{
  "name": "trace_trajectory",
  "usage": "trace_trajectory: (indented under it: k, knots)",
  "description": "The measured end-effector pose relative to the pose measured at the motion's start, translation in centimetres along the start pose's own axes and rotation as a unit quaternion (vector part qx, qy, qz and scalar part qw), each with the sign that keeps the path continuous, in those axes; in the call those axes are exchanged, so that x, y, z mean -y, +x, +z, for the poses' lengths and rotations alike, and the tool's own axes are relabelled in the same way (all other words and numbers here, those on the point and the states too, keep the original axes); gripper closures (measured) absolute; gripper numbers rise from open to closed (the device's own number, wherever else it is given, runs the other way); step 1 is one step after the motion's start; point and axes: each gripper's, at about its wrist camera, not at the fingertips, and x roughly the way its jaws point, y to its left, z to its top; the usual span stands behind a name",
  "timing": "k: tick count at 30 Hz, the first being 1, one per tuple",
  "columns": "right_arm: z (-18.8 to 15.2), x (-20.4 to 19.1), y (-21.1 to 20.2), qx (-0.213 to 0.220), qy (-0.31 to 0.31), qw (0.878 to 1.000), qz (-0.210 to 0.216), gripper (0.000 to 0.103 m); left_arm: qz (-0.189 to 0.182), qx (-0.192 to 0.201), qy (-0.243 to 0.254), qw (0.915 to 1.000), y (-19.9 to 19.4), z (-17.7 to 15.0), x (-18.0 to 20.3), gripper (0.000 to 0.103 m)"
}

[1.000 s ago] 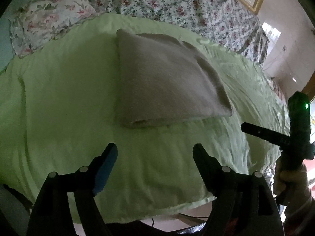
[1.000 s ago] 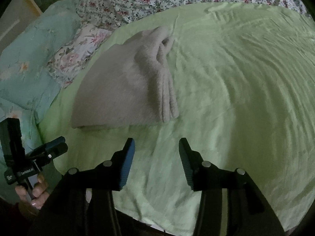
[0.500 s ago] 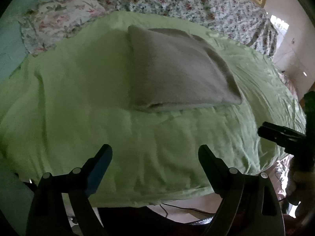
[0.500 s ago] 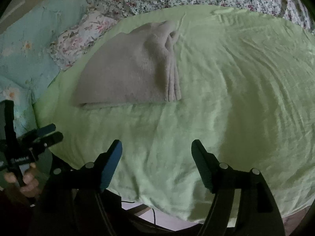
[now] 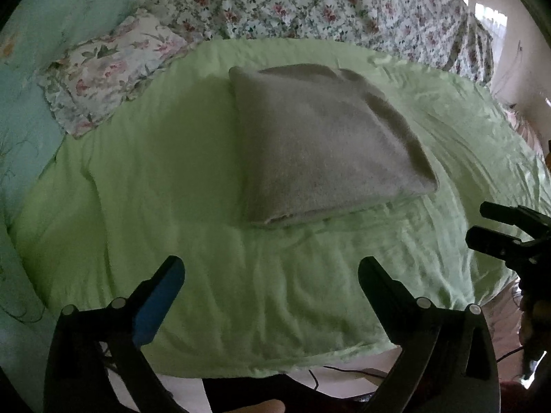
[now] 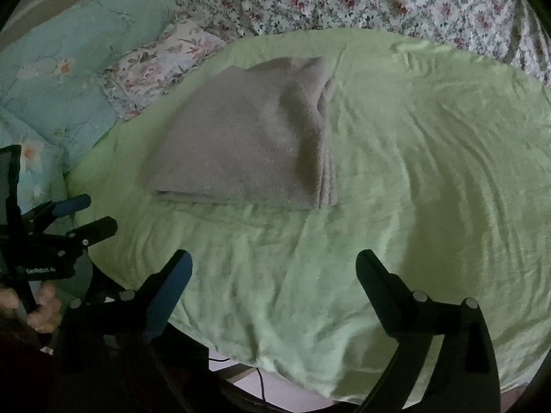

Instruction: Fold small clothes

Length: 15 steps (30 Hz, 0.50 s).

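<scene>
A grey fuzzy cloth (image 5: 323,144) lies folded into a flat square on the light green sheet (image 5: 165,179). It also shows in the right wrist view (image 6: 248,144), with stacked layer edges on its right side. My left gripper (image 5: 272,272) is open and empty, held back near the bed's front edge, apart from the cloth. My right gripper (image 6: 272,268) is open wide and empty, also back from the cloth. Each gripper shows at the edge of the other's view, the right one (image 5: 509,230) and the left one (image 6: 69,220).
A floral pillow (image 5: 113,69) and a pale teal pillow (image 5: 55,24) lie at the left. A floral quilt (image 5: 327,3) covers the far side. The green sheet's front edge (image 6: 275,361) hangs over the bed, with a cable on the floor below.
Both grippers have pulled back from the folded cloth toward the bed's front edge and opened wider. The cloth has stayed in place.
</scene>
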Motion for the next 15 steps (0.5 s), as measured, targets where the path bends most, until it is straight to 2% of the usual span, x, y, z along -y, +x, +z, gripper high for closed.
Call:
trace_trajectory:
  k: [4, 15]
  knots:
    - [0.3, 0.1, 1.3, -0.014, 0.003, 1.000, 0.001, 0.006, -0.002, -0.012, 0.004, 0.9999, 1.1, 0.4, 0.2, 0.002]
    - [1.6, -0.1, 2.4, -0.017, -0.005, 1.000, 0.004, 0.003, 0.011, -0.023, -0.001, 0.9997, 2.1, 1.7, 0.0, 0.001]
